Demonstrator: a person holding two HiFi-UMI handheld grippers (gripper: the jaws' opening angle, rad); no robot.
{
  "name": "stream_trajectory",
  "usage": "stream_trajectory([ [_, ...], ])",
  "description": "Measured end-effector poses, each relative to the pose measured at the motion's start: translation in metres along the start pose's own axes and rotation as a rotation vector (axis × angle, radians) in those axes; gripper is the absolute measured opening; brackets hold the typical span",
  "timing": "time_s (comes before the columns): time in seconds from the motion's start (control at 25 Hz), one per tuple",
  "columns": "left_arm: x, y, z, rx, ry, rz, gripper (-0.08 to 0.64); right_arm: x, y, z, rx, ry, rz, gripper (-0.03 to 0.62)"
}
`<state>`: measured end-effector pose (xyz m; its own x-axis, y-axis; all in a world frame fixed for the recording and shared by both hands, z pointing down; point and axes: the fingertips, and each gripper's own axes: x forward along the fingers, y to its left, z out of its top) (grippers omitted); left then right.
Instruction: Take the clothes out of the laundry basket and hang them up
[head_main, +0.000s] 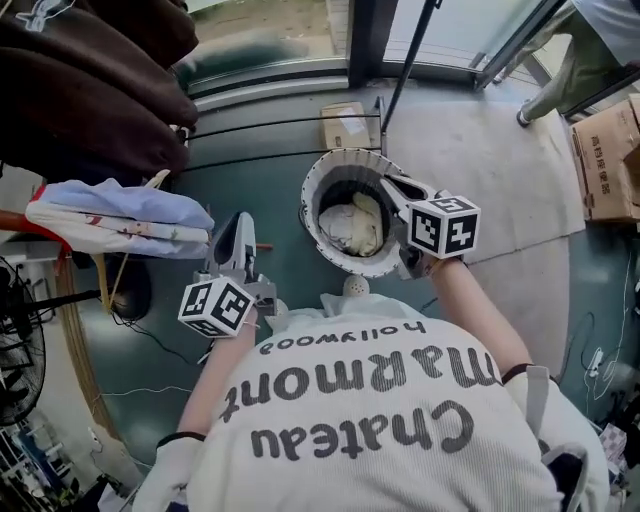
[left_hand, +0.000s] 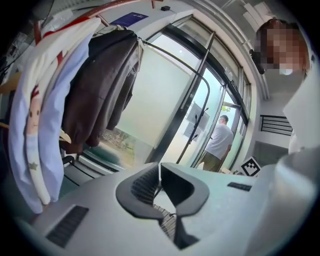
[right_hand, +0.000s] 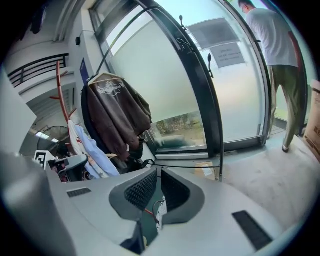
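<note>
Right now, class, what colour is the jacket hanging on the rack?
Dark brown; the jacket shows best in the right gripper view.

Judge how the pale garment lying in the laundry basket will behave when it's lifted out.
The pale garment lies crumpled in folds, so it is probably floppy and will drape and stretch out. It looks like thin cloth, so it is likely light. A trailing part might catch on the rim of the laundry basket.
</note>
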<state>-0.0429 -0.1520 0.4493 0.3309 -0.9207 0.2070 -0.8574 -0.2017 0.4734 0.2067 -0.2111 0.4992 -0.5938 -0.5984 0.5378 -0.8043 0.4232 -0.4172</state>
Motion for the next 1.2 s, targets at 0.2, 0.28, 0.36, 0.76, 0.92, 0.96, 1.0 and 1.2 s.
stream_trajectory([
  [0.2,0.039,-0.039,-0.033,-0.007,0.06,-0.043,0.012,-0.013,-0.045,-0.019,0.039,0.031,-0.017,0.049],
  [0.28,0.049,-0.046,-0.052,-0.019,0.105,-0.039,0.011,-0.013,-0.056,-0.033,0.068,0.055,-0.025,0.049],
  [0.36,0.06,-0.05,-0.071,-0.021,0.159,-0.043,0.011,-0.009,-0.064,-0.049,0.113,0.074,-0.034,0.049],
  [0.76,0.099,-0.02,-0.179,0.032,0.494,-0.113,0.011,0.036,-0.087,-0.148,0.31,0.161,-0.115,0.049],
  [0.92,0.129,-0.006,-0.212,0.066,0.592,-0.148,0.009,0.052,-0.106,-0.183,0.375,0.187,-0.161,0.049],
  [0.96,0.137,-0.004,-0.221,0.081,0.616,-0.154,0.009,0.057,-0.11,-0.191,0.376,0.194,-0.169,0.049],
  [1.0,0.146,-0.003,-0.231,0.097,0.639,-0.168,0.009,0.062,-0.115,-0.199,0.374,0.199,-0.176,0.049],
  [1.2,0.192,-0.022,-0.279,0.17,0.672,-0.35,0.009,0.091,-0.129,-0.236,0.405,0.202,-0.219,0.049],
])
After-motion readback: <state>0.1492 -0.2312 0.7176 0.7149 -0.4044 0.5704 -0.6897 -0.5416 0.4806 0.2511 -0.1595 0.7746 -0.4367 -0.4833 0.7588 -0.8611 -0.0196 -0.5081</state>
